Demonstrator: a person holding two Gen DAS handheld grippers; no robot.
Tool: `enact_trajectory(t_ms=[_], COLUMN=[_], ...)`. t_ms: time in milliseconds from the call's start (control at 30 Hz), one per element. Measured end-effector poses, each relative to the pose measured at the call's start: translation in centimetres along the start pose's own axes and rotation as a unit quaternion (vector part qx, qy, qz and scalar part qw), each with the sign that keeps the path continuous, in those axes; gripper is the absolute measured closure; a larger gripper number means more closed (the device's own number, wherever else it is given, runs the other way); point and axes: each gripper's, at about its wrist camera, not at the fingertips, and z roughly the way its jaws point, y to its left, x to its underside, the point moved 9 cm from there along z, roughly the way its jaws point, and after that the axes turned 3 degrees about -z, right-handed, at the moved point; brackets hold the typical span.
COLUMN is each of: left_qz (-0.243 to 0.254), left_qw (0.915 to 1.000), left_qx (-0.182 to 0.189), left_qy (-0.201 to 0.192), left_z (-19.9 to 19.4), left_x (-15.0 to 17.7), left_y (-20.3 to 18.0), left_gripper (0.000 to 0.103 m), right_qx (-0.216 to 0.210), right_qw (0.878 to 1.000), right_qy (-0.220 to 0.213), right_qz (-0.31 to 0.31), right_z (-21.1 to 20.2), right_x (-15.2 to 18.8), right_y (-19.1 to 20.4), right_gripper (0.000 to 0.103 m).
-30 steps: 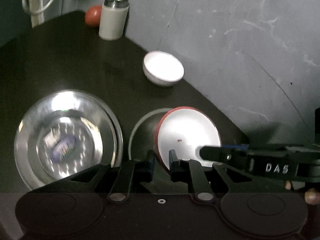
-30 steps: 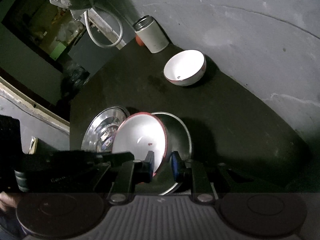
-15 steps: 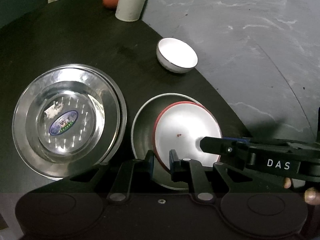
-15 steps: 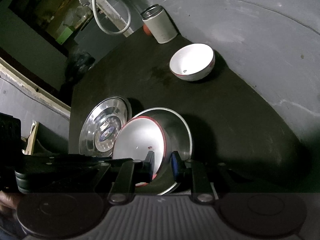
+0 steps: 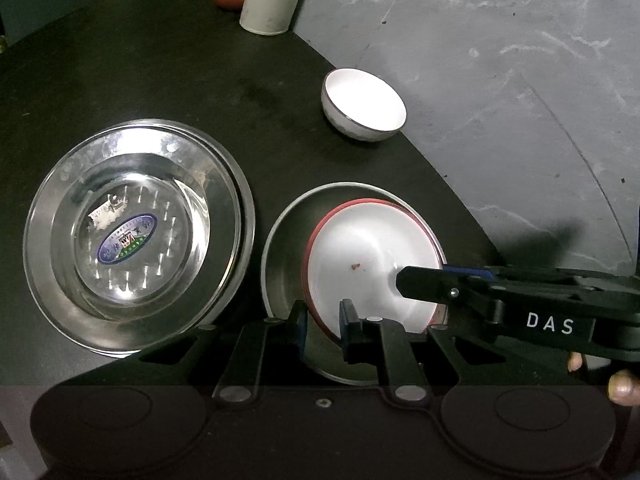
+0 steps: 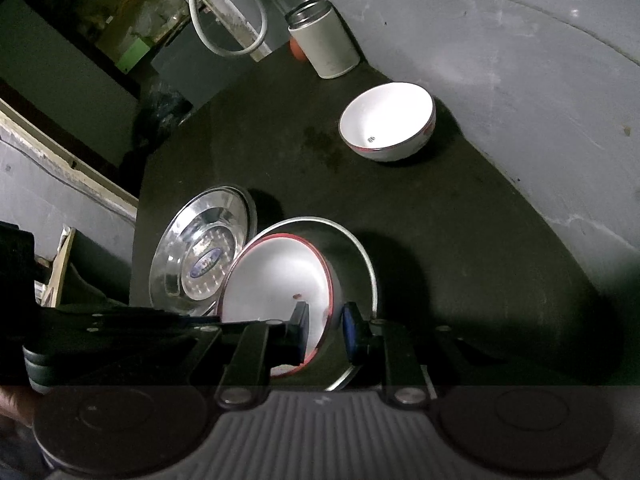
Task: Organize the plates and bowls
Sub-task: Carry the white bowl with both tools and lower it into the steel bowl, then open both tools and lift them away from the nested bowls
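Bowl [image 5: 372,264] rim pinched by left tool [image 5: 323,318] and right tool [image 6: 325,330], over steel pan [image 5: 280,248]

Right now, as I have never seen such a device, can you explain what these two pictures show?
No robot: a person holds a two-finger claw in each hand, each with a camera looking along its fingers. One picture is from the left claw, the other from the right claw. Both claws grip the rim of a tilted red-rimmed bowl, which sits in a steel dish. On the dark table also lie steel plates, a white bowl and a canister.
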Motion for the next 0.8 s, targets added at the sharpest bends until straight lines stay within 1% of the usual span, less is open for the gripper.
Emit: enact_trajectory(t_ms=[267,800], left_qz=[-0.003,-0.001], left_qw=[1.0,0.9999], left_qx=[-0.003,-0.005], left_qy=[0.008,0.009], left_z=[0.49,0.46], left_x=[-0.07,-0.14], left_y=[-0.08,-0.18], left_gripper=[0.084,0.084], right_qx=[0.002,0.004], right_qw=[1.0,1.0], right_qy=[0.008,0.009], right_qz=[-0.003,-0.006], right_z=[0.22,0.2], right_x=[-0.07,-0.12], right_y=[-0.19,-0.1], right_gripper=[0.081,0.08])
